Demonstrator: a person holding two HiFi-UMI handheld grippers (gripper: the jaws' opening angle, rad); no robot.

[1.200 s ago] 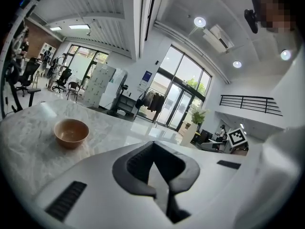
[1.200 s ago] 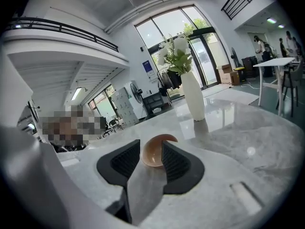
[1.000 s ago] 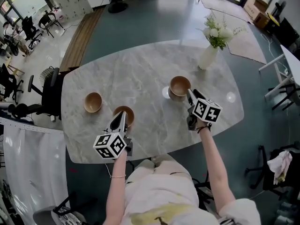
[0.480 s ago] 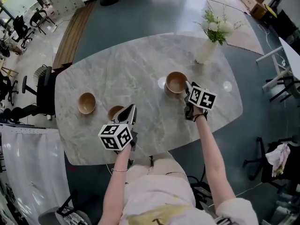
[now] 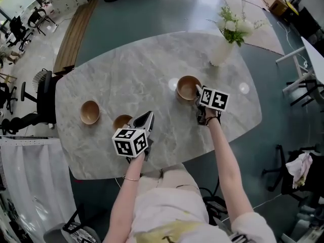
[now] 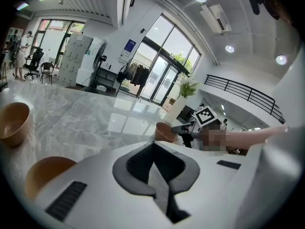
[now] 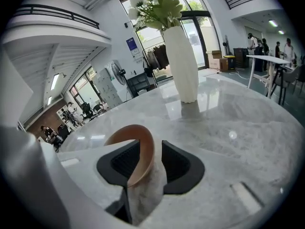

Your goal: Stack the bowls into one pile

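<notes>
My right claw (image 7: 151,151) stands wide, astride the rim of the bowl (image 7: 139,163) nearest the vase (image 7: 183,66), not yet pinching. The bowl looks light, stiff and smooth, so I'd nip its wall just under the rim.

Three tan bowls, all upright and separate on the marble counter (image 5: 152,59). Left bowl (image 5: 89,112) at 9 o'clock of centre. Middle bowl (image 5: 121,121) near it, at 8 o'clock. Right bowl (image 5: 188,87) well apart, at 2 o'clock.
</notes>
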